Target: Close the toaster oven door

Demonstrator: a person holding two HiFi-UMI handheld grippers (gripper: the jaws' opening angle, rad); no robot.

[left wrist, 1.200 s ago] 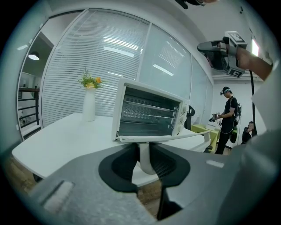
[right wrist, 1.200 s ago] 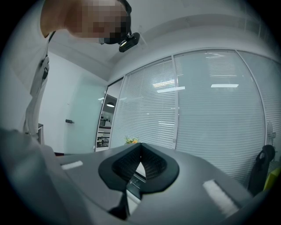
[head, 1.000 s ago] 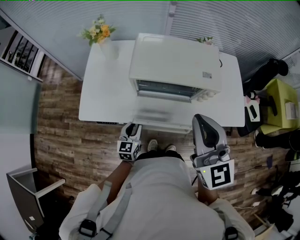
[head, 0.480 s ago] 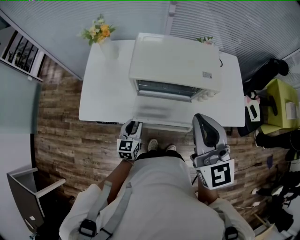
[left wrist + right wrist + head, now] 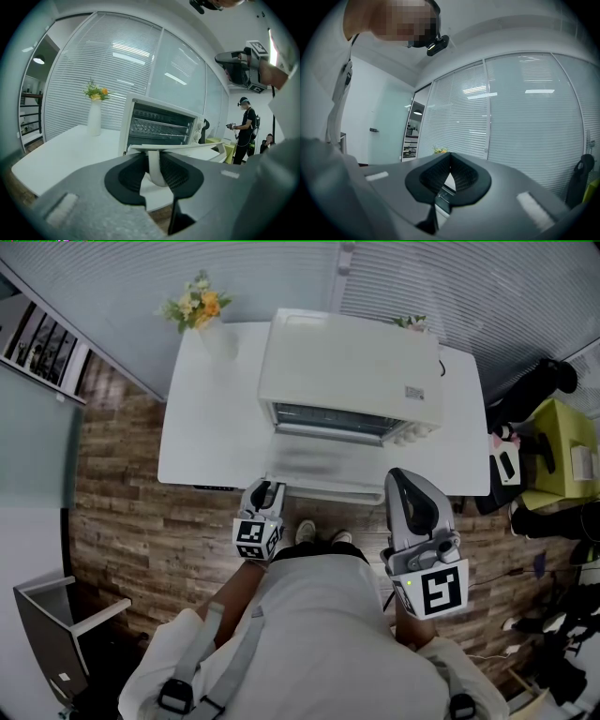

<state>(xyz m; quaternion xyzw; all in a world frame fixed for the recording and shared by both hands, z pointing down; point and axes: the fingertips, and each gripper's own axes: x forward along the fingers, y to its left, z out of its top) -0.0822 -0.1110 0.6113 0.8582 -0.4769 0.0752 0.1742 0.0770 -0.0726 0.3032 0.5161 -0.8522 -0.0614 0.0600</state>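
Observation:
The white toaster oven stands on the white table, and its door lies open and flat toward me. My left gripper is at the left end of the door's front edge. In the left gripper view the white handle post stands between the pads of the left gripper. Its jaws have just been opening and I see no squeeze on the post. The oven's rack shows behind. My right gripper hangs level beside the door's right corner, shut and empty; the right gripper faces the blinds.
A white vase of flowers stands at the table's far left corner. A green seat with bags is on the floor to the right. A person stands far off on the right. Window blinds run behind the table.

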